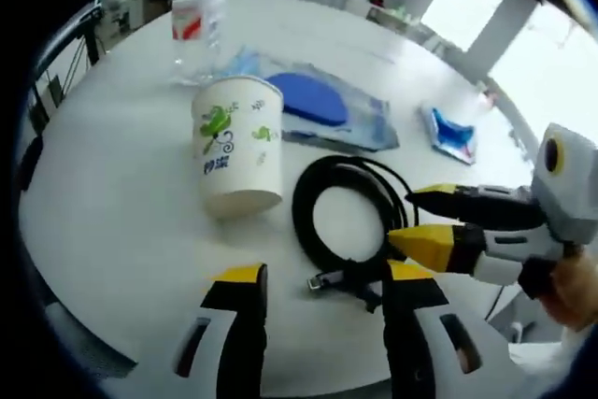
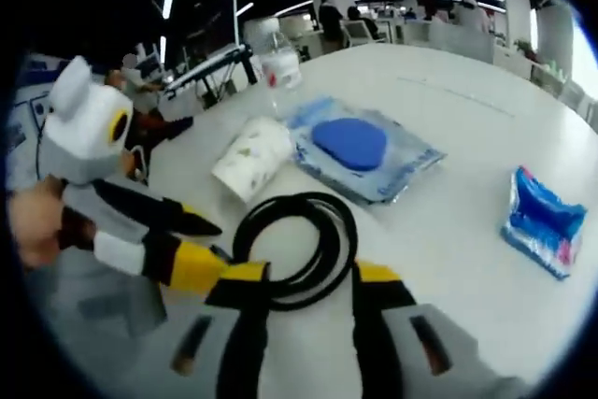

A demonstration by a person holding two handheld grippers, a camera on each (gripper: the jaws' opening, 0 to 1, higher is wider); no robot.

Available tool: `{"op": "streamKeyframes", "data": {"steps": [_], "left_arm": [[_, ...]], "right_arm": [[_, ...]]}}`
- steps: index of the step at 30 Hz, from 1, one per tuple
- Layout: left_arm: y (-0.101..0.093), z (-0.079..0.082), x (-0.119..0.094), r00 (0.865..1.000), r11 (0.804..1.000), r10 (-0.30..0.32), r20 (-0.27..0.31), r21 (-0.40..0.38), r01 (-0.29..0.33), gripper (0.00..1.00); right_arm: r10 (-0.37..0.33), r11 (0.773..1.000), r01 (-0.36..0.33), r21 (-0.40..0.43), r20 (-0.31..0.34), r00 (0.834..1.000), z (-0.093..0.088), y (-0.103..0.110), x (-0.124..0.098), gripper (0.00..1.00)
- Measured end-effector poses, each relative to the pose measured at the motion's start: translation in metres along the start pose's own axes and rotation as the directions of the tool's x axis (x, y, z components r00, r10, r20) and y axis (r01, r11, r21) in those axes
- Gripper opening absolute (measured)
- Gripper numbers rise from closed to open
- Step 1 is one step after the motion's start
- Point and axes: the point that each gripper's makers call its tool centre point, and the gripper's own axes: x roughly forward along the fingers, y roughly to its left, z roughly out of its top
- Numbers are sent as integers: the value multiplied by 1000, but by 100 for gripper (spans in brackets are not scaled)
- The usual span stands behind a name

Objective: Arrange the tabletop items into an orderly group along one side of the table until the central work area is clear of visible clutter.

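Left tool (image 1: 318,282) low over the near edge of the white surface (image 1: 121,203); jaws apart, nothing between them; its tips sit just short of the cable (image 1: 322,203), a black coil lying flat with its plug end toward the tool. Right tool (image 1: 411,217) comes in from the right in the left gripper view; jaws apart, yellow tips right at the coil's rim, touching or not cannot tell; a hand (image 1: 570,292) holds it.

Cup (image 1: 238,147) upright just left of the coil in the left gripper view; white paper with green print. Bottle (image 1: 198,16) clear, red label, standing behind the cup. Blue pad (image 1: 313,100) in a clear bag beside the bottle, beyond the coil. Small blue packet (image 1: 451,133) well apart to the right.

Right gripper view: right tool (image 2: 299,277) with jaws spread, coil (image 2: 299,245) near edge between the tips; not clamped. Left tool (image 2: 201,240) enters from the left, open. Cup (image 2: 250,158), bottle (image 2: 278,67), pad (image 2: 350,142), packet (image 2: 540,223) spread across the surface (image 2: 448,100).
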Motion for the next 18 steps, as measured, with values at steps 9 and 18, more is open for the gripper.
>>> {"op": "streamKeyframes", "data": {"steps": [9,18], "left_arm": [[-7,-2,6,999,996,-50,-6,-68,49,19],[-10,0,1,998,995,-59,-3,-75,59,12]], "right_arm": [[-49,998,50,35,-14,999,-5,-9,1,15],[-48,993,45,113,26,999,4,-13,-2,3]]}}
